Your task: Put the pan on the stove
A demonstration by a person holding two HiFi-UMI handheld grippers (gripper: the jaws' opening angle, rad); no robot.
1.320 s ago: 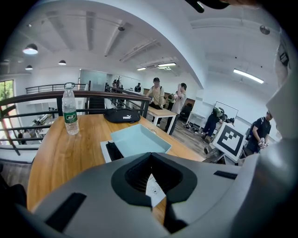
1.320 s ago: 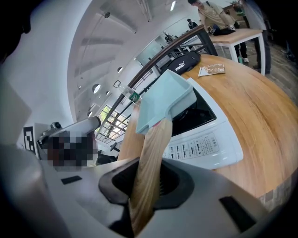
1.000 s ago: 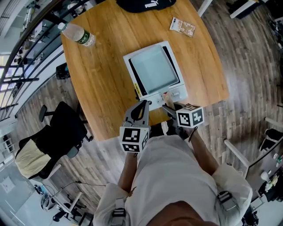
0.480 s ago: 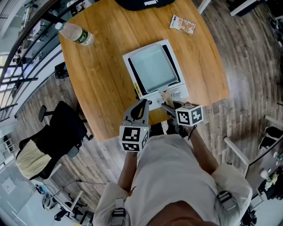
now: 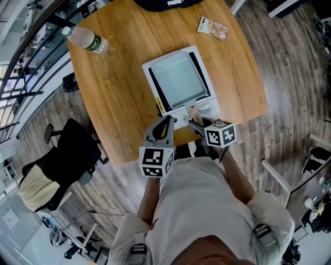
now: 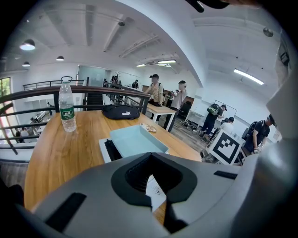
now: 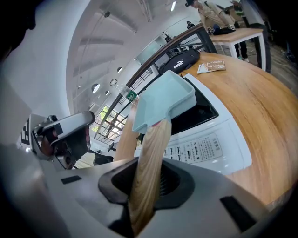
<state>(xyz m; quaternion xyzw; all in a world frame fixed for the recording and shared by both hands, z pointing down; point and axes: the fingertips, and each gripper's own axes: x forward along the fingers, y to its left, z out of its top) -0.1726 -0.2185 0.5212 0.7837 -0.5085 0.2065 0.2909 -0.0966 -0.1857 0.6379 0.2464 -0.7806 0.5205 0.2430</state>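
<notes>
A light-blue square pan point(image 5: 178, 77) sits on the black top of a white stove point(image 5: 206, 110) in the middle of the wooden table point(image 5: 119, 93). Its wooden handle point(image 5: 193, 112) points toward the near table edge. My right gripper point(image 5: 194, 123) is shut on that handle. In the right gripper view the handle point(image 7: 150, 158) runs from between the jaws up to the pan point(image 7: 163, 100), above the stove's control panel point(image 7: 205, 144). My left gripper point(image 5: 166, 123) hovers just left of the handle at the stove's near edge, shut with nothing in it; its jaws meet in the left gripper view point(image 6: 156, 204).
A water bottle point(image 5: 88, 40) lies at the table's far left, a black bag point(image 5: 165, 4) at the far edge, and a snack packet point(image 5: 213, 29) at the far right. A black chair point(image 5: 72, 155) stands left of the table. Several people stand in the room behind point(image 6: 156, 90).
</notes>
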